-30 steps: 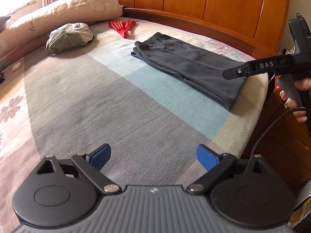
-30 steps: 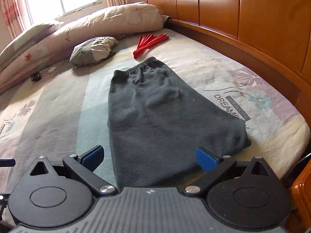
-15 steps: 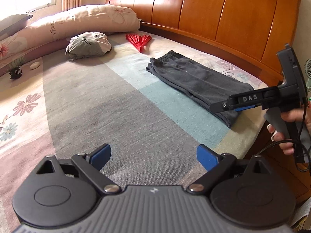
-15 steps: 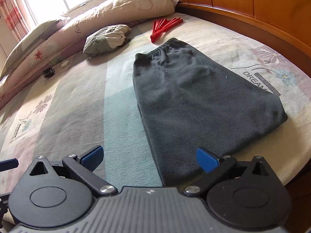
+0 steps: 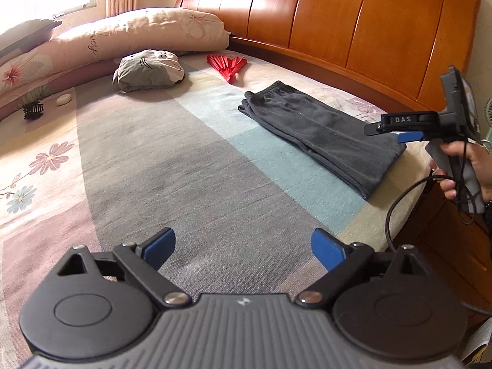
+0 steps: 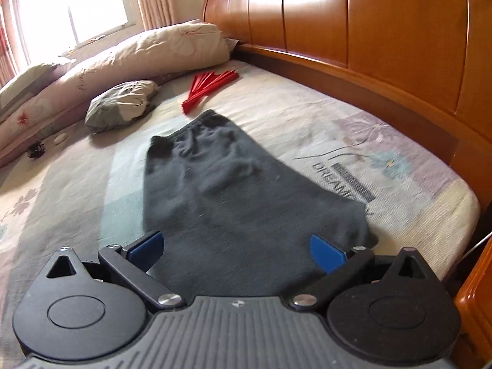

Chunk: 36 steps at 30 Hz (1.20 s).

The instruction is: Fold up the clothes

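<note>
Dark grey folded trousers (image 5: 319, 135) lie flat on the bed near the headboard, waistband toward the pillows; they fill the middle of the right wrist view as the trousers (image 6: 227, 190). My left gripper (image 5: 243, 247) is open over bare bedsheet, well short of the trousers and to their left. My right gripper (image 6: 235, 250) is open just above the trousers' near end, nothing between its blue pads. In the left wrist view the right gripper (image 5: 396, 130) hovers by the trousers' near corner, held by a hand (image 5: 467, 166).
A wooden headboard (image 5: 338, 21) runs along the far side. A long floral pillow (image 5: 117, 40), a small grey cushion (image 5: 147, 69), a red folding fan (image 5: 229, 64) and a small black object (image 5: 33, 110) lie farther up the bed. The bed edge (image 6: 461, 215) drops off at the right.
Both grippers have stayed open. The right gripper has dropped lower and closer over the trousers' near end. The left wrist view has shifted back and left, showing more of the bed.
</note>
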### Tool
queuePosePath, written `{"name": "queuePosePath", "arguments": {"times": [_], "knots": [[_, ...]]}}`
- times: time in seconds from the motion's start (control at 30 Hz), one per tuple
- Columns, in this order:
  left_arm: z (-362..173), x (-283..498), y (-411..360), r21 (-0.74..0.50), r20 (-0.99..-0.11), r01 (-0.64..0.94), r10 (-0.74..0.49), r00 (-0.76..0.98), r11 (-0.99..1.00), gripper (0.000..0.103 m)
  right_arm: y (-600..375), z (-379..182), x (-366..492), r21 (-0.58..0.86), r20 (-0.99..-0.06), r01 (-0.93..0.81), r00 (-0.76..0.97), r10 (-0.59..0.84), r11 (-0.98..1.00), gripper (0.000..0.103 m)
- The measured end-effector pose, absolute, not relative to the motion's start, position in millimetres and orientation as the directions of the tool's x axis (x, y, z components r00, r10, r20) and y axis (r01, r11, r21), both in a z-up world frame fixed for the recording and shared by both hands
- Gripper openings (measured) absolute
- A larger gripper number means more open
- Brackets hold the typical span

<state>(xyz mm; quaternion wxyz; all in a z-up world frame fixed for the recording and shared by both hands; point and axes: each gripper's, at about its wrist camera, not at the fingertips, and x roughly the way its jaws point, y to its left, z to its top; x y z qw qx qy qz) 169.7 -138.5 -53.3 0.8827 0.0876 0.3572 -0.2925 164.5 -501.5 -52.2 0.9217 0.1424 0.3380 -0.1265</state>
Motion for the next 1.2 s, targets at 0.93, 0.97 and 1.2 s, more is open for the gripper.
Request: {"name": "queuePosePath", "arguments": {"times": [0.93,0.97,1.2], "knots": [[-74.7,177.9,-160.3,-0.050,-0.724,0.581,-0.430,0.539,0.812,0.095,-573.3,-82.2,139.5,0.370,-0.590,0.329,0.806,-0.054,0.869,0.099],[-73.8,179.7,-161.0,-0.050,-0.722,0.578,-0.430,0.543,0.815,0.095,-573.4,-85.8,142.4,0.349,-0.615,0.368,0.784,-0.086,0.862,0.099],[-72.9,192.3,-180.2,-0.066,-0.727,0.582,-0.439,0.529,0.810,0.095,-530.2,-56.2,98.6,0.291,-0.629,0.379,0.767,-0.122,0.879,0.103]]}}
